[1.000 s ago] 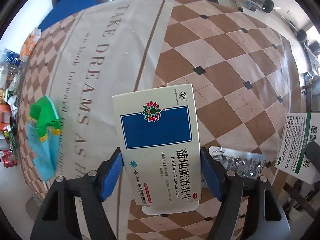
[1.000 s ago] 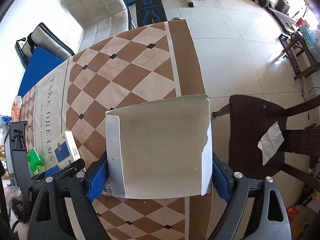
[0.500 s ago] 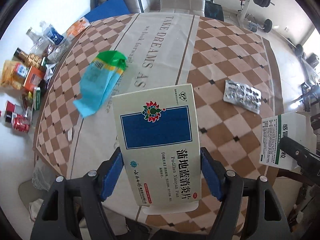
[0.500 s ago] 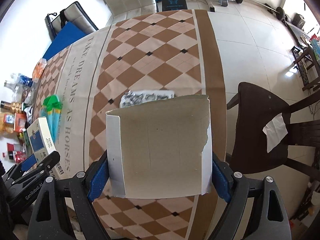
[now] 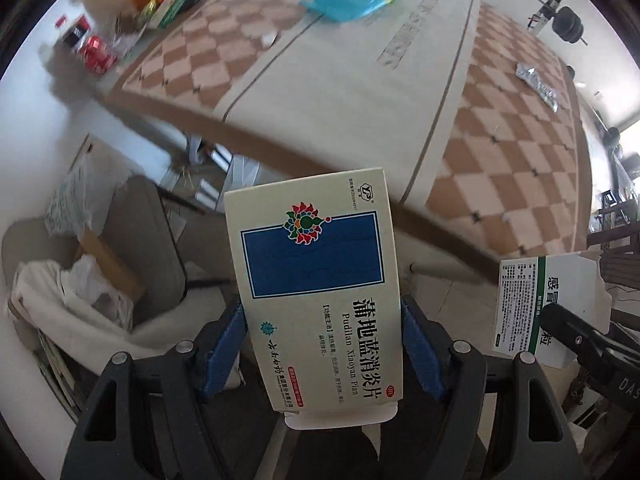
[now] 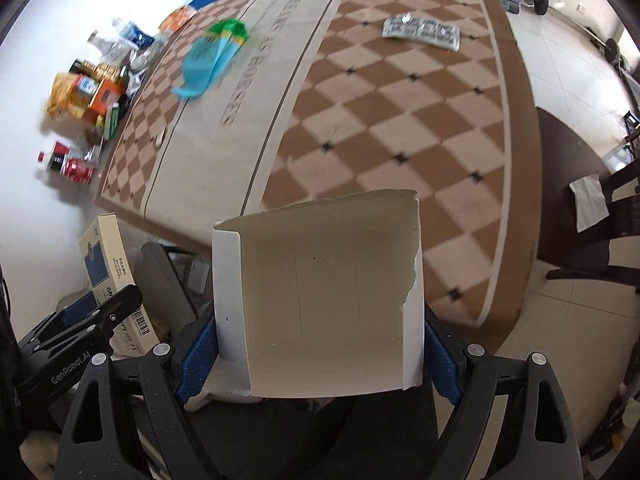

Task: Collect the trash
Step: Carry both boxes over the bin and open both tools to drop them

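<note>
My left gripper (image 5: 322, 344) is shut on a cream medicine box with a blue panel (image 5: 316, 280), held off the table's near edge above the floor; the box also shows in the right wrist view (image 6: 110, 264). My right gripper (image 6: 320, 344) is shut on a torn white carton (image 6: 320, 304), which shows with its green stripe in the left wrist view (image 5: 548, 304). On the checkered tablecloth (image 6: 400, 120) lie a silver blister pack (image 6: 420, 32) and a blue-green plastic wrapper (image 6: 212, 58).
A bin with white bags and cardboard (image 5: 80, 292) stands on the floor at the lower left, beside a grey chair (image 5: 140, 236). Snack packs and a red can (image 6: 78, 170) crowd the table's far left. A dark wooden chair (image 6: 580, 208) stands at the right.
Both grippers have pulled back from over the table to beyond its near edge, each still holding its box. The left view has swung down towards the floor and the bin.
</note>
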The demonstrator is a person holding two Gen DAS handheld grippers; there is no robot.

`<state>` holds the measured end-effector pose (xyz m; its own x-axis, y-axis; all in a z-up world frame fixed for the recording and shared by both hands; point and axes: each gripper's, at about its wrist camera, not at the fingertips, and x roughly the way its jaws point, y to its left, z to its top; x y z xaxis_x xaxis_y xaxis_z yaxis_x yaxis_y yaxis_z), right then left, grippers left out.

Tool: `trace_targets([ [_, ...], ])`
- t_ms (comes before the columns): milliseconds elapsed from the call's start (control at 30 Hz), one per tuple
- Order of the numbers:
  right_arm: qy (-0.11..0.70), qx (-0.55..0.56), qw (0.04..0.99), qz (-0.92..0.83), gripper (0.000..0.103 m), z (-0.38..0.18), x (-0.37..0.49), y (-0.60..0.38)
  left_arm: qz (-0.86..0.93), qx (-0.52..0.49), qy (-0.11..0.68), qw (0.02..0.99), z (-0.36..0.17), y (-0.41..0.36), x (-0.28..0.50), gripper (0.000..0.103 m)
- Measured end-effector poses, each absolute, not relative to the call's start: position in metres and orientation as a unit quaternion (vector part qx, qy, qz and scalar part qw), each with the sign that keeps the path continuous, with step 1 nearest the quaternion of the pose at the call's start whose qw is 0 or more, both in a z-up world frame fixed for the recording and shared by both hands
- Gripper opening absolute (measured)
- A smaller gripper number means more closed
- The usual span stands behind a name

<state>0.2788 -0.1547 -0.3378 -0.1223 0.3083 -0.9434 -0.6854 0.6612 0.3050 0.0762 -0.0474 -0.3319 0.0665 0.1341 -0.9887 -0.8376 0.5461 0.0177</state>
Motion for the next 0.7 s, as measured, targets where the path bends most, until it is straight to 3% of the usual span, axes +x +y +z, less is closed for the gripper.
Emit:
trace_targets([
  [333, 0.695, -0.237, 0.576, 0.359, 0.089, -0.505, 0.172, -0.183, 0.344, -0.406, 0.599, 0.598, -0.483, -0.027, 0.022, 0.073],
  [700, 0.738, -0.188, 0.578, 0.293, 0.089, -0.721, 0.197, -0.158, 0.291, -0.438, 0.635, 0.566, -0.689, 0.014, 0.064, 0.073],
])
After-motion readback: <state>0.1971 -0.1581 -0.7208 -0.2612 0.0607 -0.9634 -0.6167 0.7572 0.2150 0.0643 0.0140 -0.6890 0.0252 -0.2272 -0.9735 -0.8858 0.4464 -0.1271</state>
